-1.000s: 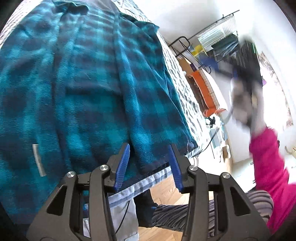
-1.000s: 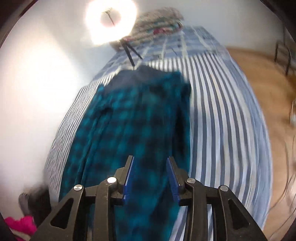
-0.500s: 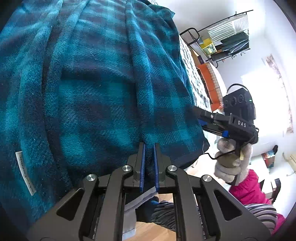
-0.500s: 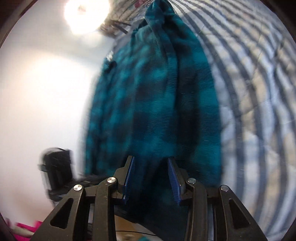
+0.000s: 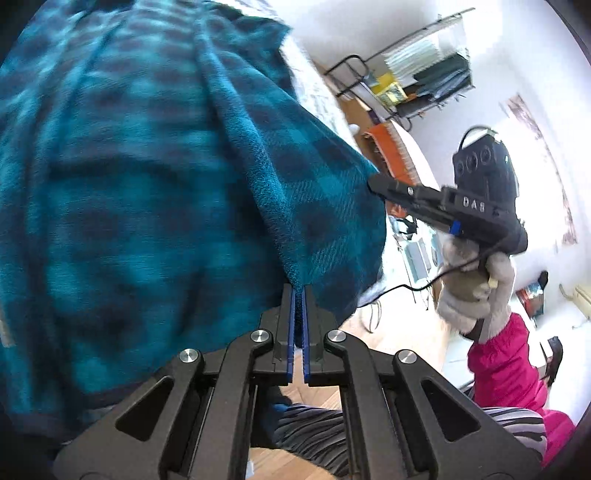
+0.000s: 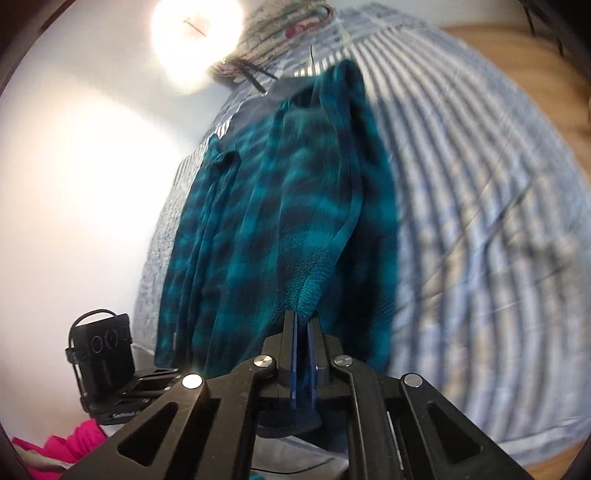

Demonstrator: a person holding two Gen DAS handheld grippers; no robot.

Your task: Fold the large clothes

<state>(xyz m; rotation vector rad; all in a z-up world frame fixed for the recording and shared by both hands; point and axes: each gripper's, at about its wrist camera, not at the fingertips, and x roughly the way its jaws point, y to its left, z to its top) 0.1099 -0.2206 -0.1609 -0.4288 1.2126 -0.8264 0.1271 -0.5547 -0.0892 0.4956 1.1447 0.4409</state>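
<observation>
To my right the striped bed point(image 6: 480, 184) lies bare and open. The teal plaid garment point(image 6: 280, 206) covers the strip ahead. A wall point(image 6: 74, 184) closes my left, and a pillow point(image 6: 280, 33) and lamp point(image 6: 195, 40) block the far end.

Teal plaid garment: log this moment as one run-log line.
left gripper: shut on teal plaid garment hem | right gripper: shut on hem fold | garment on striped bed

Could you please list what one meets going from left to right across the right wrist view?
White wall → left gripper → plaid garment → striped bedsheet → wooden floor.
</observation>
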